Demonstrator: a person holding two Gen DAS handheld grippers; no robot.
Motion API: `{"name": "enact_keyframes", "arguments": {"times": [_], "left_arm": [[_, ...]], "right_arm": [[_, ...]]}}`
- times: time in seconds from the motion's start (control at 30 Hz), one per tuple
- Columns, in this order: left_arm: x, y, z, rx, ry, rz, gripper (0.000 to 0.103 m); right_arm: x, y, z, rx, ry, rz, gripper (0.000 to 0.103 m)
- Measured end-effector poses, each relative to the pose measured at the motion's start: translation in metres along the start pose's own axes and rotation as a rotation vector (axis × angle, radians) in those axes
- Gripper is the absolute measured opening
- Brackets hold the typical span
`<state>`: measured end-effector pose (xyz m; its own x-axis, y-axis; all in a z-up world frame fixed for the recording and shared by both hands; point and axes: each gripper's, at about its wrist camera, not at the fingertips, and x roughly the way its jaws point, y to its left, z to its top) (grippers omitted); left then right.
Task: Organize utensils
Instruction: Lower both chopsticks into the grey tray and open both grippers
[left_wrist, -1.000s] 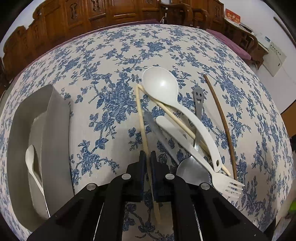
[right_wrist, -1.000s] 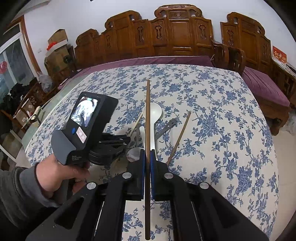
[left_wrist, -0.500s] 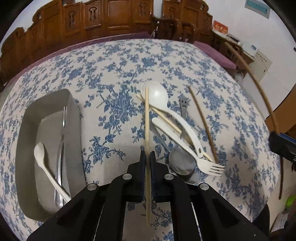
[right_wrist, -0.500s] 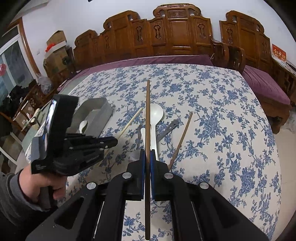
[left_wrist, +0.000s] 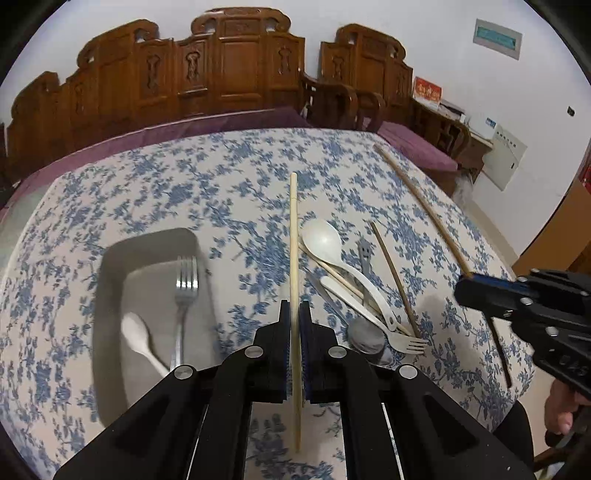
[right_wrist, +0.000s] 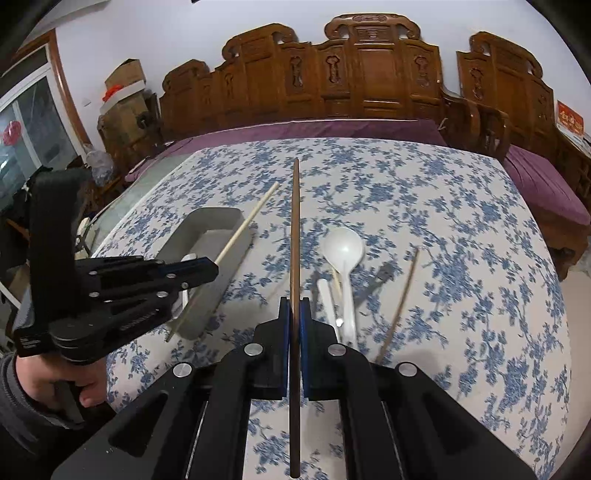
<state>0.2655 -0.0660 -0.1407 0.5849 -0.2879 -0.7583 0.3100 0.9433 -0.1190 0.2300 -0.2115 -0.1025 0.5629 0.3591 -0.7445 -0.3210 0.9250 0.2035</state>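
1. The left gripper (left_wrist: 294, 310) is clenched on a pale wooden chopstick (left_wrist: 293, 236), which runs straight up the middle of the left wrist view, its far tip above the blue-flowered tablecloth (left_wrist: 229, 192).
2. The right gripper (right_wrist: 294, 306) is clenched on a dark brown chopstick (right_wrist: 295, 221), which likewise points up the centre of the right wrist view — lifted off the cloth.
3. In the left wrist view the right gripper's black body enters at the right edge, and the dark chopstick slants from it toward the upper right of the table.
4. A grey tray (left_wrist: 110, 266) lies at lower left of the left wrist view. Inside it rest a metal fork (left_wrist: 184, 291) and a small white spoon (left_wrist: 138, 338), side by side.
5. The loose pile sits just right of centre: a large white spoon (left_wrist: 325, 243), a white plastic fork (left_wrist: 369, 310), a second pale chopstick (left_wrist: 332, 269) under them, a second dark chopstick (left_wrist: 393, 273) to the right, a grey utensil with a smiley handle (left_wrist: 365, 254), and a metal spoon bowl (left_wrist: 365, 338).
6. In the right wrist view the person's left hand (right_wrist: 44, 376) grips the left tool at lower left — its chopstick crosses above the tray.
7. Carved wooden benches (right_wrist: 354, 74) with purple cushions line the far wall.
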Motion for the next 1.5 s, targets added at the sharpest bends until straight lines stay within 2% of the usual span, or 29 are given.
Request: {"name": "enact_keyframes", "arguments": {"times": [0.17, 0.37, 0.73, 1.0, 1.27, 1.5], "left_arm": [[-0.012, 0.020, -0.002, -0.009, -0.031, 0.006, 0.004], [-0.016, 0.053, -0.006, -0.066, -0.053, 0.006, 0.004], [-0.002, 0.107, -0.014, -0.155, -0.020, 0.015, 0.004], [0.005, 0.114, -0.021, -0.139, 0.007, 0.060, 0.004], [0.008, 0.127, -0.023, -0.169, 0.022, 0.085, 0.004], [-0.007, 0.129, -0.018, -0.165, -0.011, 0.096, 0.006]], "right_arm": [[0.016, 0.015, 0.008, -0.012, 0.014, 0.010, 0.006], [0.038, 0.034, 0.015, -0.033, 0.042, 0.016, 0.006], [0.070, 0.070, 0.033, -0.070, 0.067, 0.039, 0.006], [0.083, 0.087, 0.039, -0.077, 0.075, 0.057, 0.006], [0.090, 0.097, 0.041, -0.082, 0.085, 0.058, 0.006], [0.098, 0.104, 0.045, -0.068, 0.090, 0.064, 0.006]]}}
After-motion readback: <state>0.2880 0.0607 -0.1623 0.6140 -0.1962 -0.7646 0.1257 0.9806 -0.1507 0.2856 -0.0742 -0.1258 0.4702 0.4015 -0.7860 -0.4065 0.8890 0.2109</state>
